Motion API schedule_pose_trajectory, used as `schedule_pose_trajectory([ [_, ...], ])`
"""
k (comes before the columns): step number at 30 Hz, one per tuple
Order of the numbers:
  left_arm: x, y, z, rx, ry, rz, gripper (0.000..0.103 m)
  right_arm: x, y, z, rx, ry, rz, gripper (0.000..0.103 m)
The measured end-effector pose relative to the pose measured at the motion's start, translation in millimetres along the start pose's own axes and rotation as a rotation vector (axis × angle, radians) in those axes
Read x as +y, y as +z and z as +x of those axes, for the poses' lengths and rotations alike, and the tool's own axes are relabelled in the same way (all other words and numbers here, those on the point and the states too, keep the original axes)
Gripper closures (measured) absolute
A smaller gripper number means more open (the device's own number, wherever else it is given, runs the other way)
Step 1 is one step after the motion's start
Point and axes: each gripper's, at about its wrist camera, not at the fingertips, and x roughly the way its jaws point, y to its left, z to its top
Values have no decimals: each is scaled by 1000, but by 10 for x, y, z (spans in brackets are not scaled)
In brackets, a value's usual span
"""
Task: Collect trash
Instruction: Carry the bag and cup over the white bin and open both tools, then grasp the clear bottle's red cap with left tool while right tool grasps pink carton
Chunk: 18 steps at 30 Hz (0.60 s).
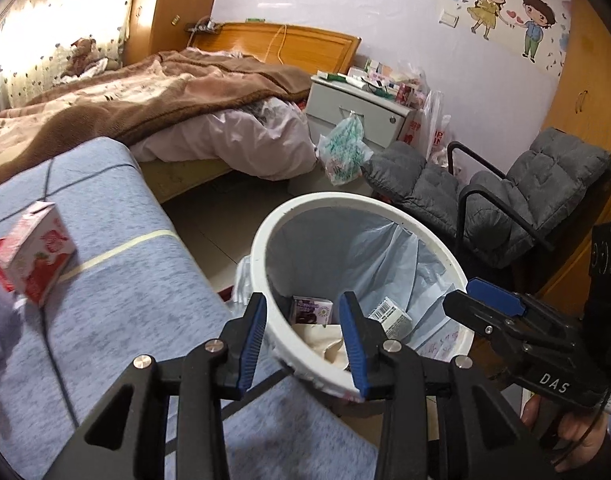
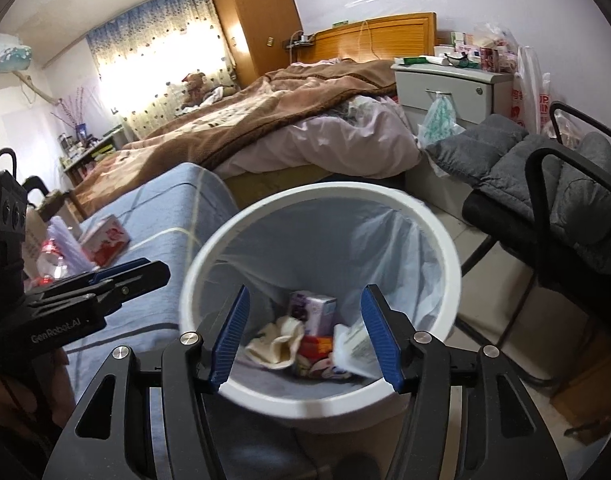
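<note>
A white trash bin (image 1: 265,240) with a pale blue liner stands on the floor beside a blue-covered surface (image 1: 125,280); it also shows in the right wrist view (image 2: 449,256). Inside lie a purple carton (image 2: 315,310), a cream tissue (image 2: 279,340), a red wrapper (image 2: 317,346) and a white packet (image 2: 351,346). My left gripper (image 1: 303,304) is open and empty over the bin's near rim. My right gripper (image 2: 303,300) is open and empty above the bin's mouth. A red and white strawberry milk carton (image 1: 33,258) lies on the blue surface to the left; the right wrist view (image 2: 105,242) shows it too.
A crushed plastic bottle (image 2: 51,264) lies beside the carton. A bed with a brown blanket (image 1: 125,96) is behind. A grey padded chair (image 1: 505,200) stands right of the bin. A white nightstand (image 1: 357,112) with a hanging bag (image 1: 343,148) is at the back.
</note>
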Motion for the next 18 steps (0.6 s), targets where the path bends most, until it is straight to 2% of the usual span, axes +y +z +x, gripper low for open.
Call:
schedule_pose_trajectory([
  [18,333,-420,-741,-81,144,-63,64,695,-241,-273,10,127,-112,41],
])
